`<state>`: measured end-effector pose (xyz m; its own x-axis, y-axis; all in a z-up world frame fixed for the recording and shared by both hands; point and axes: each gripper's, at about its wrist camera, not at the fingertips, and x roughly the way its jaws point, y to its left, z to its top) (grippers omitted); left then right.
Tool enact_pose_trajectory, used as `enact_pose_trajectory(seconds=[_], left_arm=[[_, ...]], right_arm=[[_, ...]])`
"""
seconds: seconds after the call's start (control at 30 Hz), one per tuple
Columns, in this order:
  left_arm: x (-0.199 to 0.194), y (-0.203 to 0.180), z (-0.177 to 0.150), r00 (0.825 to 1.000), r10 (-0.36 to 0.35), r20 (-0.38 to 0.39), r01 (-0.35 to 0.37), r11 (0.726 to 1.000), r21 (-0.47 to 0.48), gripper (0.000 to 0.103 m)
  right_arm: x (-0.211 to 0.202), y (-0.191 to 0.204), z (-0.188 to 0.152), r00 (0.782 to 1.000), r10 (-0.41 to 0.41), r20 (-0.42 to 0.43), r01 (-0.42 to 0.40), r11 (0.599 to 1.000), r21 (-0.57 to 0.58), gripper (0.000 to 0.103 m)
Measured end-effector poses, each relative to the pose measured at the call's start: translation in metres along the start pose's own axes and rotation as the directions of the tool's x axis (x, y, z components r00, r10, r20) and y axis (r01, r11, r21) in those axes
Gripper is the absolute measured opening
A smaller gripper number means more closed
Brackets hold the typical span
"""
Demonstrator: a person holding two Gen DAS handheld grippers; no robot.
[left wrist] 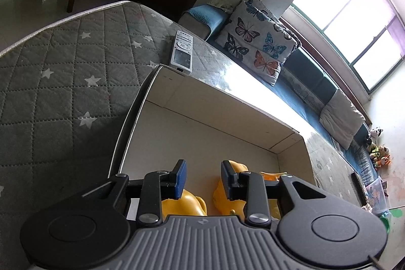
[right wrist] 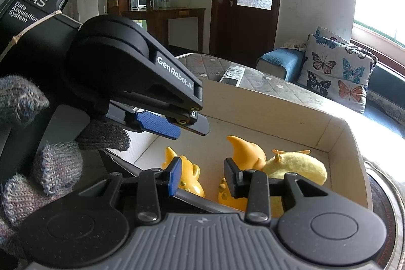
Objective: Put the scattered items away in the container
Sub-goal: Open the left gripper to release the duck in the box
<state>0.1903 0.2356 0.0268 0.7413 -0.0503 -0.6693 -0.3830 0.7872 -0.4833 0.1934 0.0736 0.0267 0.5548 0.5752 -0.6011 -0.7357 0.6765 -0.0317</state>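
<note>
Both grippers, left gripper (left wrist: pixel 203 177) and right gripper (right wrist: pixel 202 175), hover over the box (left wrist: pixel 202 95) with fingers apart, empty; remaining remote (left wrist: pixel 181 52) lies on the mattress (left wrist: pixel 63 67) just beyond the box's far corner, long axis pointing away, likely nearer the left.

Left wrist: aimed steeply down, close over the cardboard box (left wrist: pixel 202 103).
Right wrist: aimed down, beside it.
Shared: box interior, remote (right wrist: pixel 232 75), butterfly cushion (left wrist: pixel 255 42).
</note>
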Motion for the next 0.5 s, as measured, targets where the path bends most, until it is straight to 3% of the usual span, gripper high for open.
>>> enact_pose_trajectory(seconds=[0.43, 0.5], left_arm=[[-0.018, -0.011, -0.009, 1.0, -0.008, 0.024, 0.008, 0.999, 0.039, 0.033], [-0.021, -0.013, -0.012, 1.0, -0.01, 0.027, 0.009, 0.999, 0.049, 0.033]], right_arm=[[-0.016, 0.001, -0.003, 0.999, -0.022, 0.024, 0.022, 1.0, 0.003, 0.052], [-0.02, 0.002, -0.004, 0.999, -0.024, 0.026, 0.024, 1.0, 0.003, 0.058]])
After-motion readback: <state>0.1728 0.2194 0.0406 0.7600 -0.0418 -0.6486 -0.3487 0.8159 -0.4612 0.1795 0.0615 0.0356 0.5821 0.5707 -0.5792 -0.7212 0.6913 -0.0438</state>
